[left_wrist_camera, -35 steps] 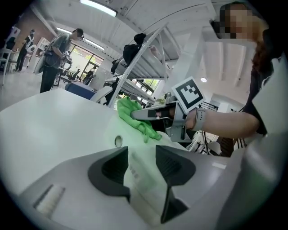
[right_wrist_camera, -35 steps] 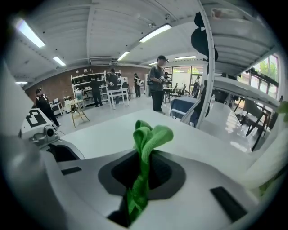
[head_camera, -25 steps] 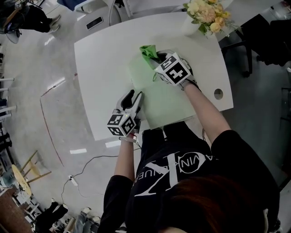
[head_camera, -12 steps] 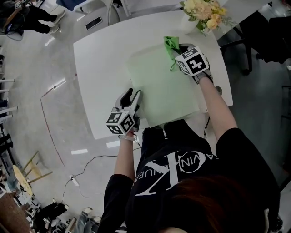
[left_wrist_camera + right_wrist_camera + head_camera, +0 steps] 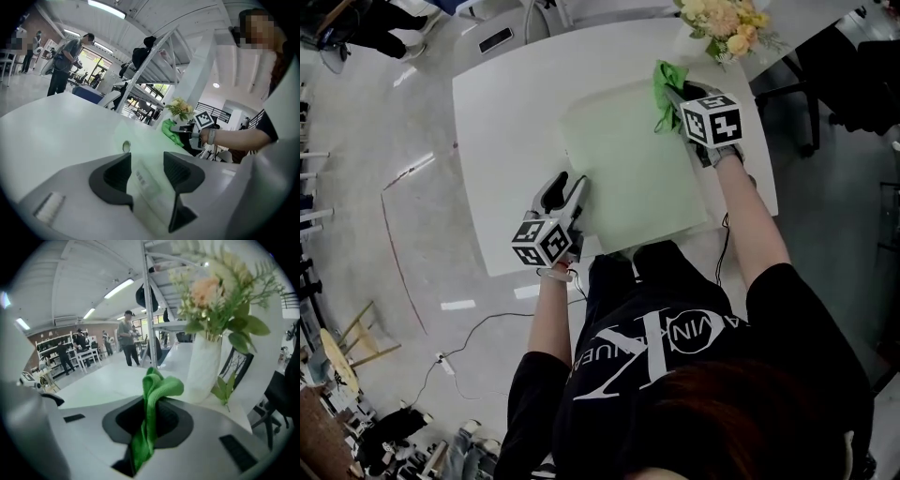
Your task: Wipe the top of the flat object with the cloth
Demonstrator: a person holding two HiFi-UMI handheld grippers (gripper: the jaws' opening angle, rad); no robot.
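**Cloth clamped at the far corner, left jaws slack at the near edge**

My right arm reaches out nearly straight along the right side of the pale green board [image 5: 628, 178], forearm bare. My right gripper [image 5: 152, 420] is at the board's far right corner, tipped downward, and it is clenched on the green cloth [image 5: 154, 394]. The cloth is pinched between the pads, with a rumpled fold bunched up above them and a tail hanging below. From the head view the cloth lies right at that far corner of the board.

My left arm is bent and kept close to my body. My left gripper [image 5: 146, 168] lies low at the board's near left edge, pointing slightly downward across it. Its jaws stand apart and have just been opening. The board's edge, with a small printed label on it, runs through the gap, and neither pad presses on it.

The board lies flat on a white table [image 5: 506, 103] with rounded corners. A white vase [image 5: 204, 366] of flowers [image 5: 211, 291] stands just beyond the cloth. A round grommet [image 5: 126, 146] shows in the tabletop past the board. The floor [image 5: 375, 187] is pale and glossy, and a cable [image 5: 487, 333] trails over it. Farther back in the bright hall, people [image 5: 126, 336] stand near shelves [image 5: 51, 348].
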